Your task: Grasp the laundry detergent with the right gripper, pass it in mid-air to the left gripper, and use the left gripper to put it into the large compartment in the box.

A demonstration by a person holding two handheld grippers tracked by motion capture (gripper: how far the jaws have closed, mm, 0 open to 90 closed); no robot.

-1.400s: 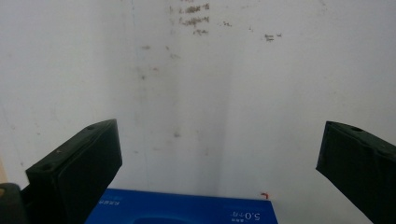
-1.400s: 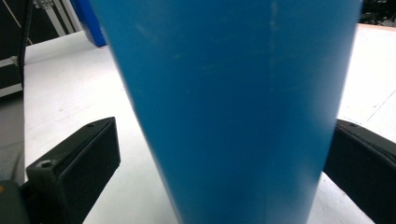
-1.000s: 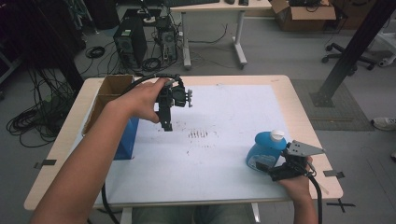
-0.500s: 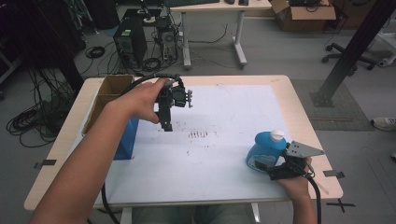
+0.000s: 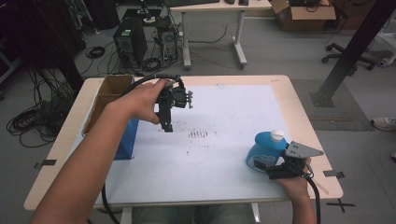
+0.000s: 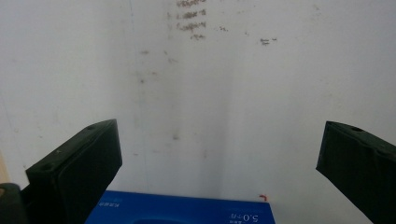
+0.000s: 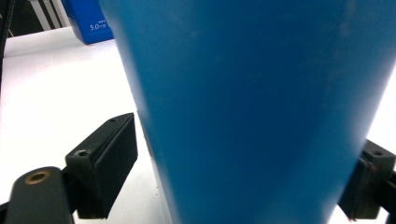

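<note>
A blue bottle (image 5: 264, 150) with a white cap (image 5: 277, 135) stands on the white mat (image 5: 219, 116) at the front right. My right gripper (image 5: 274, 171) is low behind it, open, with one jaw on each side of the bottle's body (image 7: 252, 93). The jaws sit very close to its sides, and a thin gap shows at the left jaw. My left gripper (image 5: 167, 125) hangs above the left middle of the mat, pointing down. In the left gripper view its jaws stand wide open over bare mat (image 6: 219, 116) with nothing between them.
A blue carton (image 5: 126, 140) stands at the mat's left edge, with an open cardboard box (image 5: 112, 88) behind it. The carton's top (image 6: 187, 212) lies just below the left gripper. Dark smudges (image 5: 200, 134) mark the mat's middle. The table edge (image 5: 322, 186) runs close to the right hand.
The right gripper has edged slightly closer around the bottle. The left gripper holds its place above the mat.
</note>
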